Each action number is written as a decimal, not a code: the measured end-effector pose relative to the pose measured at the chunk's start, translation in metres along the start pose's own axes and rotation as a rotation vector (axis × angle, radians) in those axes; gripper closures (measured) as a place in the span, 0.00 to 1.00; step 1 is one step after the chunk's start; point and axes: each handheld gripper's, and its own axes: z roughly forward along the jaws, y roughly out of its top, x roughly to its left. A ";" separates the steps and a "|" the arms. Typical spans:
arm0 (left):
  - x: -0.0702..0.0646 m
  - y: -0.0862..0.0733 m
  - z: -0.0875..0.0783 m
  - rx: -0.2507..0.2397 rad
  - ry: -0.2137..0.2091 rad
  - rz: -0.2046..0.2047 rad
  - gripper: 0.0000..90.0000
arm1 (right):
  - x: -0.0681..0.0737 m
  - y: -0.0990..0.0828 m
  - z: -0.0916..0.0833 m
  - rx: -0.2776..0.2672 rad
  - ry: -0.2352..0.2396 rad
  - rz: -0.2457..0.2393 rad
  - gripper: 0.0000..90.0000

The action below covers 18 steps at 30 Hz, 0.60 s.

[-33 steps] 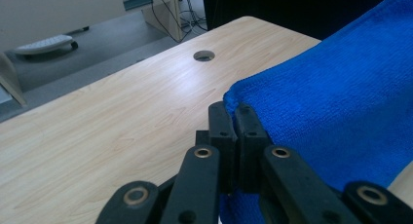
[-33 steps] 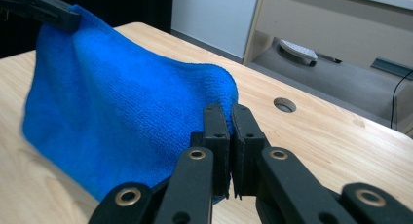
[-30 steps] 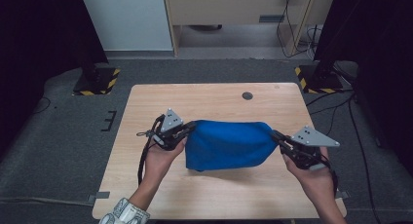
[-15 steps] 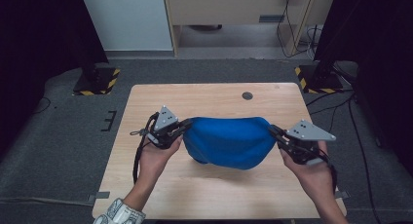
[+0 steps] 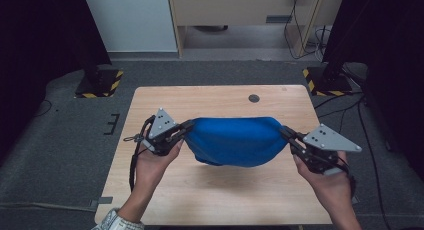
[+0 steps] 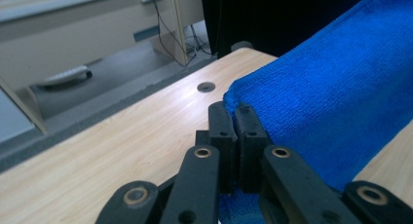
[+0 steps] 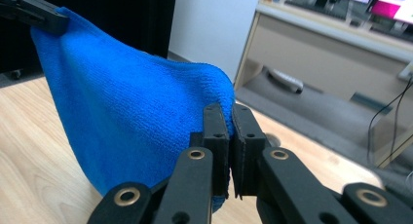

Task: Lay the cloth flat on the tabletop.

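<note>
A blue cloth (image 5: 235, 140) hangs in the air over the middle of the wooden table (image 5: 215, 97), stretched between both grippers and sagging below them. My left gripper (image 5: 187, 126) is shut on the cloth's left corner; in the left gripper view its black jaws (image 6: 233, 118) pinch the blue cloth (image 6: 336, 102) at its edge. My right gripper (image 5: 283, 132) is shut on the right corner. In the right gripper view the cloth (image 7: 131, 117) drapes leftward from my right gripper (image 7: 230, 118) to the other gripper's tip (image 7: 48, 19) at the top left.
A small dark round hole (image 5: 254, 98) sits in the tabletop near the far edge. Black stands with yellow-striped feet (image 5: 102, 82) flank the table's far corners. A pale cabinet (image 5: 240, 15) and cables stand beyond the table.
Both grippers have carried the cloth toward the far side of the table and lifted it; it now hangs more stretched between them, its lower edge off the tabletop.
</note>
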 end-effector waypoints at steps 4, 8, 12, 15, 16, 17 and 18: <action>-0.004 0.010 -0.014 -0.021 0.002 0.018 0.97 | 0.006 0.013 -0.018 -0.031 -0.011 -0.040 0.96; 0.010 0.007 0.006 0.022 0.007 0.009 0.97 | 0.003 0.013 -0.003 -0.005 -0.015 -0.043 0.95; 0.030 -0.014 0.045 0.086 0.011 -0.028 0.97 | -0.007 -0.008 0.038 0.072 -0.003 -0.015 0.95; 0.040 -0.033 0.075 0.136 0.012 -0.061 0.97 | -0.014 -0.030 0.070 0.121 0.014 0.016 0.95; 0.042 -0.037 0.081 0.145 0.014 -0.064 0.97 | -0.019 -0.043 0.086 0.137 0.024 0.028 0.95; 0.043 -0.041 0.089 0.155 0.020 -0.075 0.97 | -0.021 -0.049 0.093 0.151 0.026 0.033 0.96; 0.045 -0.046 0.096 0.166 0.022 -0.084 0.97 | -0.024 -0.056 0.103 0.166 0.028 0.050 0.96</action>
